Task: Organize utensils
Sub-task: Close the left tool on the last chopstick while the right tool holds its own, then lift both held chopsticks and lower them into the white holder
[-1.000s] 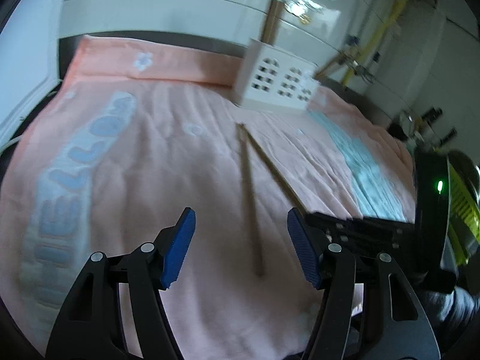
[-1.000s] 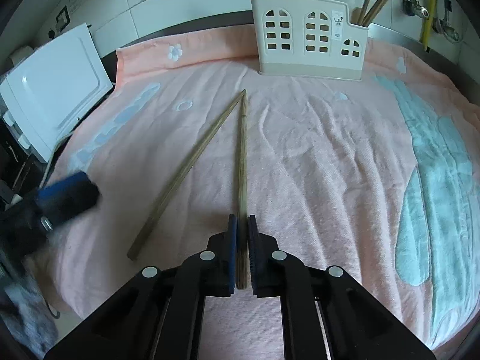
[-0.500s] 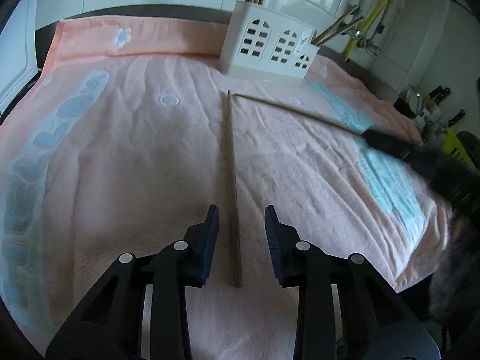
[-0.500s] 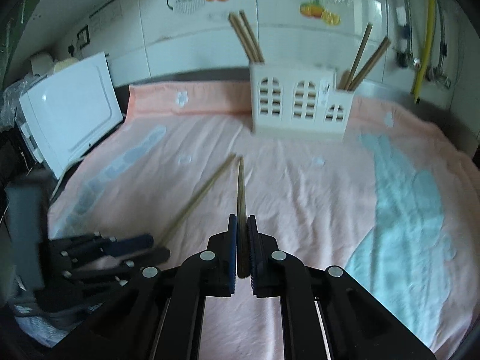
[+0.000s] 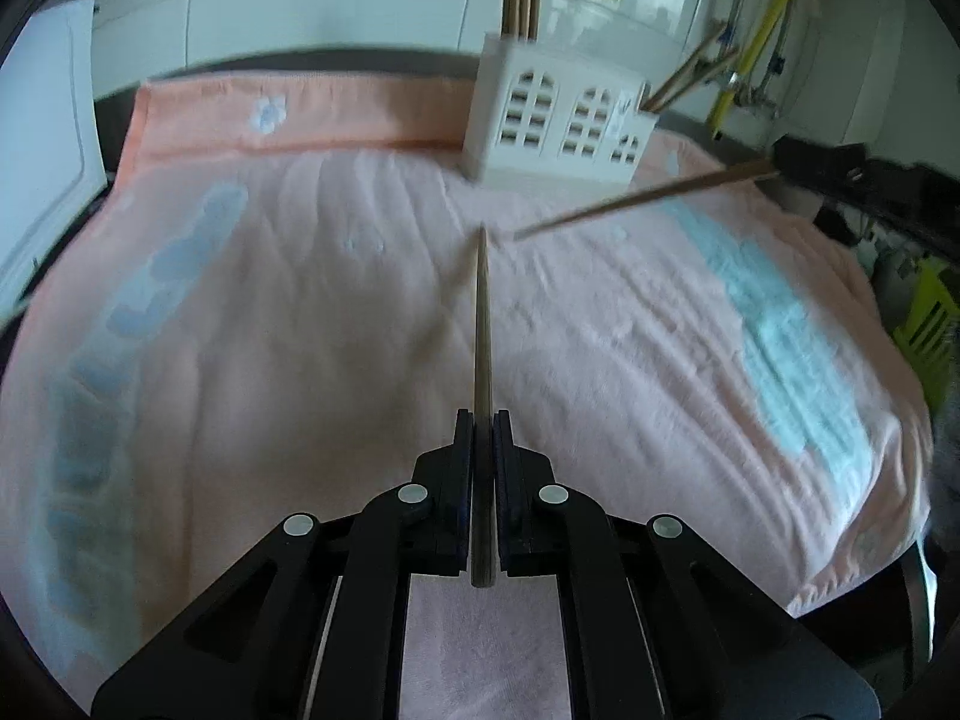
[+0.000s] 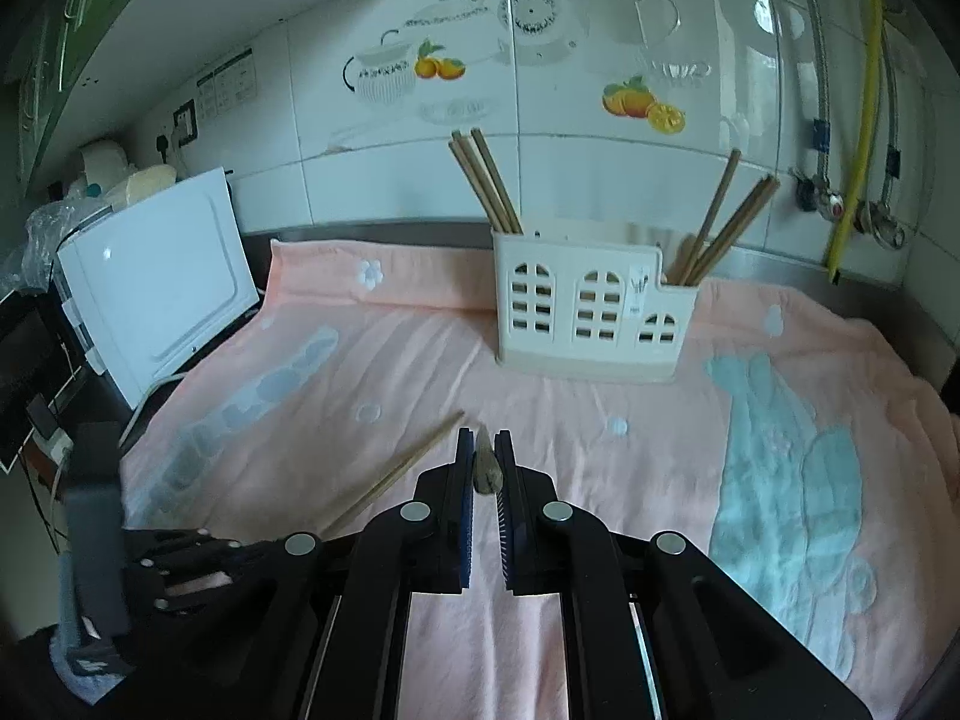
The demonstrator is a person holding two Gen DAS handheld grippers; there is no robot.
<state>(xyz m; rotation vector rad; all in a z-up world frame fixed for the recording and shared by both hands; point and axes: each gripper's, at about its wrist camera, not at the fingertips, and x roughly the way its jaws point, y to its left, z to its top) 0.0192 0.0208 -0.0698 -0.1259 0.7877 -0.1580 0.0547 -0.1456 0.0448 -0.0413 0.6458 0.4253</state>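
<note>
1. Tiled kitchen wall behind; counter covered by a pink towel (image 6: 372, 360).
2. White utensil holder (image 6: 591, 312) upright at the towel's far edge; chopsticks stand in its left and right compartments.
3. Left gripper (image 5: 483, 420): jaws clamped on a chopstick (image 5: 482, 324), tip pointing toward the holder.
4. Right gripper (image 6: 483, 438): jaws clamped on a second chopstick (image 6: 485, 468), seen end-on, raised above the towel.

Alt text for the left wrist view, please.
The left gripper is shut on a wooden chopstick above a pink towel. A second chopstick, held by the right gripper, is raised from the right, near a white utensil holder with chopsticks.
</note>
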